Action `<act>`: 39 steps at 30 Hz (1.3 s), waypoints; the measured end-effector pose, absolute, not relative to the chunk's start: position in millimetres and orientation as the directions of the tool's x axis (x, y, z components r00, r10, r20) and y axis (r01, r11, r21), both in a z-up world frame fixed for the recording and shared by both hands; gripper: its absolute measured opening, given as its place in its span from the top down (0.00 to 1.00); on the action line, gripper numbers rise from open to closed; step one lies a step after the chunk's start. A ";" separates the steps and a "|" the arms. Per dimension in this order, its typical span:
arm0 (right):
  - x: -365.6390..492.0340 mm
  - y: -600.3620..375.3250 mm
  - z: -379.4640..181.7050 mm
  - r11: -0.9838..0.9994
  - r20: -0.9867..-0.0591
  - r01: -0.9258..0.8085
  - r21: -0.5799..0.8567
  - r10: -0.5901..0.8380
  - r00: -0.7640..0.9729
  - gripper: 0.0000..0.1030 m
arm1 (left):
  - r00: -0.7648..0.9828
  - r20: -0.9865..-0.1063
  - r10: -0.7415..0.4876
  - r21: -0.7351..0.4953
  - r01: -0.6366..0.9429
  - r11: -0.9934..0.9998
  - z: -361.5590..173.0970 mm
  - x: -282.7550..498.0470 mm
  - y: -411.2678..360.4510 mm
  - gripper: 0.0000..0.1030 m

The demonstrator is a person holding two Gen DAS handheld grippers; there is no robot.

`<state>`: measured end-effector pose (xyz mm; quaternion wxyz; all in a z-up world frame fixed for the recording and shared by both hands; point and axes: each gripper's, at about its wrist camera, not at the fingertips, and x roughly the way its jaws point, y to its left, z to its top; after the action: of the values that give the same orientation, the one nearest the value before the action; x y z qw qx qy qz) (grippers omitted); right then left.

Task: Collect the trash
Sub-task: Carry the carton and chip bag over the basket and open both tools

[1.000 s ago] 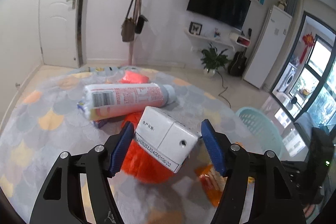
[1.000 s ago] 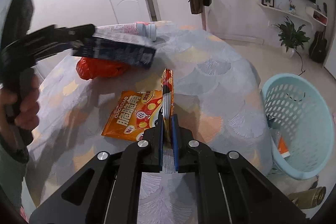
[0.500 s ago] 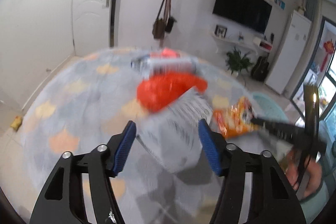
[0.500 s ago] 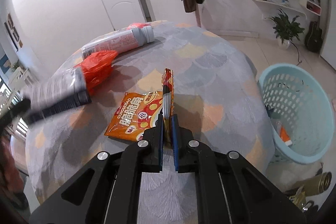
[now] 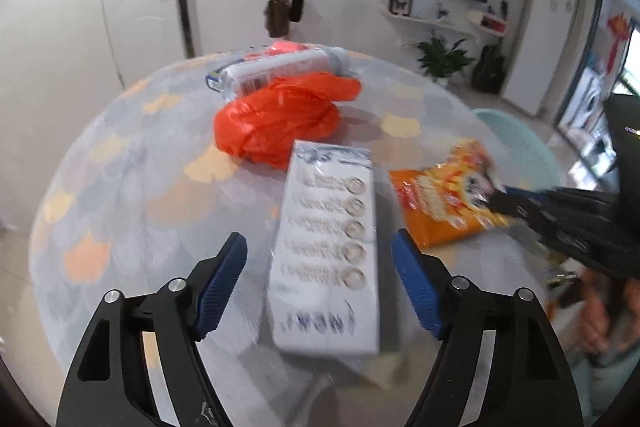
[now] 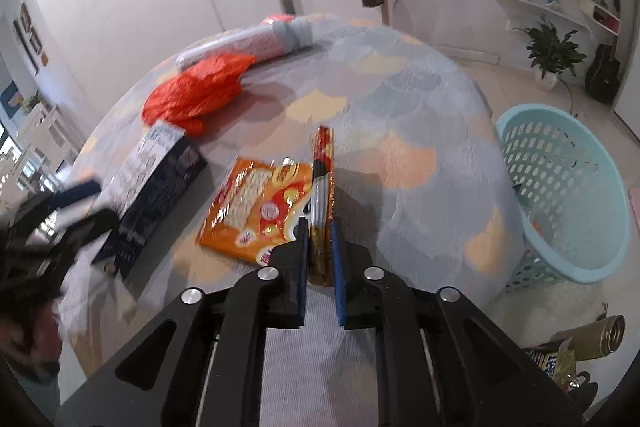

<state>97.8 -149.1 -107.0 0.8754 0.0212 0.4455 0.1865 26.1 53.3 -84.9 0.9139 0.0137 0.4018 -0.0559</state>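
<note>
Pinching the orange snack bag by its folded edge, your right claw can carry it binward. Your left claw gapes around the white carton lying on the bench, untouched by either pad.

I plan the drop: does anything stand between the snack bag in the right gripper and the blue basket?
Nothing visible does. The right gripper pinches the orange snack bag; only bare tablecloth lies toward the turquoise basket, beside the table.
</note>
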 end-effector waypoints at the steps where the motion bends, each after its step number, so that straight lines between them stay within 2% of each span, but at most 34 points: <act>1: 95.5 -149.0 -108.0 0.925 -0.775 -0.321 0.204 0.353 0.524 0.90 | 0.651 -0.752 -0.101 -0.032 0.117 0.993 -87.7 31.5 52.9 0.27; 3: 89.1 -147.4 -107.9 0.911 -0.772 -0.360 0.198 0.372 0.515 0.87 | 0.614 -0.777 -0.139 -0.075 0.130 0.989 -94.5 40.6 51.7 0.27; 5: 86.2 -147.5 -107.0 0.906 -0.768 -0.376 0.193 0.378 0.517 0.81 | 0.612 -0.780 -0.129 -0.064 0.128 0.990 -98.4 45.3 47.1 0.30; 6: 85.9 -147.1 -106.7 0.905 -0.765 -0.380 0.191 0.380 0.520 0.79 | 0.603 -0.789 -0.121 -0.056 0.125 0.991 -101.7 47.9 45.6 0.44; 7: 86.0 -147.7 -105.5 0.902 -0.760 -0.386 0.194 0.387 0.522 0.78 | 0.591 -0.798 -0.119 -0.057 0.124 0.991 -104.4 49.9 45.8 0.49; 10: 85.1 -147.2 -104.5 0.892 -0.751 -0.404 0.204 0.407 0.520 0.78 | 0.606 -0.787 -0.115 -0.055 0.118 0.992 -104.5 46.0 47.6 0.49; 11: 85.7 -146.8 -104.8 0.893 -0.752 -0.402 0.203 0.405 0.520 0.74 | 0.612 -0.782 -0.120 -0.061 0.116 0.991 -103.8 44.1 49.2 0.50; 13: 84.8 -146.6 -104.7 0.894 -0.745 -0.400 0.201 0.405 0.529 0.51 | 0.628 -0.765 -0.142 -0.089 0.116 0.989 -99.7 34.4 52.7 0.50; 14: 83.2 -145.9 -103.9 0.893 -0.737 -0.403 0.202 0.409 0.537 0.31 | 0.636 -0.757 -0.149 -0.100 0.112 0.989 -97.3 30.9 56.2 0.50; 15: 80.6 -145.2 -102.4 0.889 -0.729 -0.411 0.202 0.416 0.544 0.29 | 0.644 -0.750 -0.150 -0.107 0.105 0.989 -94.6 27.3 60.2 0.50; 22: 55.2 -109.2 -101.0 0.854 -0.730 -0.507 0.113 0.417 0.541 0.29 | 0.658 -0.714 -0.241 -0.215 0.121 0.969 -83.0 18.4 76.8 0.49; 29: 60.2 -87.0 -122.7 0.859 -0.766 -0.513 0.010 0.336 0.548 0.29 | 0.660 -0.711 -0.243 -0.245 0.092 0.965 -86.4 13.2 88.0 0.49; 33: 70.6 -89.5 -123.9 0.876 -0.756 -0.481 0.035 0.338 0.560 0.30 | 0.659 -0.708 -0.254 -0.261 0.090 0.961 -85.8 12.8 89.9 0.49; 34: 73.0 -89.8 -123.5 0.881 -0.755 -0.473 0.035 0.333 0.565 0.34 | 0.659 -0.707 -0.255 -0.261 0.093 0.961 -85.6 15.2 91.0 0.49; 36: 78.4 -92.2 -121.7 0.890 -0.748 -0.455 0.043 0.330 0.575 0.53 | 0.660 -0.706 -0.257 -0.258 0.098 0.961 -84.6 16.0 90.0 0.49; 37: 80.8 -94.6 -120.6 0.892 -0.747 -0.448 0.054 0.334 0.575 0.60 | 0.660 -0.705 -0.259 -0.257 0.103 0.961 -83.4 16.9 88.5 0.49; 38: 81.6 -96.7 -119.6 0.894 -0.746 -0.444 0.063 0.338 0.574 0.72 | 0.661 -0.703 -0.261 -0.256 0.107 0.961 -82.2 17.7 86.4 0.49; 39: 83.3 -99.7 -118.3 0.896 -0.743 -0.438 0.077 0.344 0.574 0.78 | 0.663 -0.702 -0.262 -0.253 0.112 0.961 -80.9 18.6 84.1 0.49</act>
<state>83.3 -99.7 -118.3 0.8853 -0.0579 0.4050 0.2210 18.6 84.1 -80.9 0.9070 -0.0941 0.3974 -0.1030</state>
